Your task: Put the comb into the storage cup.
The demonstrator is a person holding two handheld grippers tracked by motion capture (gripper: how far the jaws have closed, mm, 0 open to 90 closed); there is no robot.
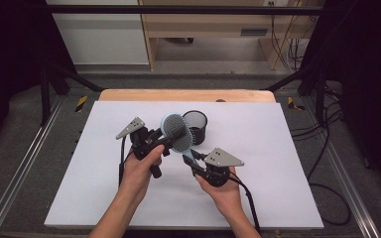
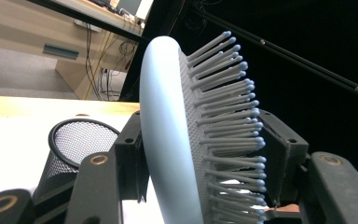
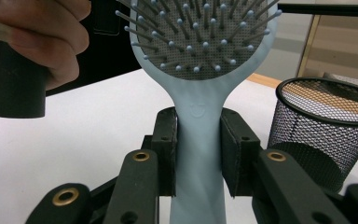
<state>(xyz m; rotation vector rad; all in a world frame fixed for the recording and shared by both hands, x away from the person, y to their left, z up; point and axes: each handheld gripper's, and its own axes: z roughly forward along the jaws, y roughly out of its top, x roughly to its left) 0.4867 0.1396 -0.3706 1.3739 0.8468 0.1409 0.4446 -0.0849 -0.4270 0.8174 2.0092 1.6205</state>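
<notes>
A light blue hairbrush (image 1: pixel 174 130) is held above the white mat between both grippers. My left gripper (image 1: pixel 164 140) is shut across the brush head (image 2: pixel 165 140), one jaw on its smooth back and the other against the bristle tips. My right gripper (image 1: pixel 189 160) is shut on the brush handle (image 3: pixel 198 116), just below the bristled head, which rises upright in that view. A black mesh cup (image 1: pixel 196 126) stands upright just behind the brush; it also shows in the left gripper view (image 2: pixel 77 144) and the right gripper view (image 3: pixel 321 135).
The white mat (image 1: pixel 94 198) covers most of the wooden table (image 1: pixel 186 95). A hand (image 3: pixel 37 37) grips the left gripper's black handle. Black frame posts and cables (image 1: pixel 327 148) flank the table on the floor.
</notes>
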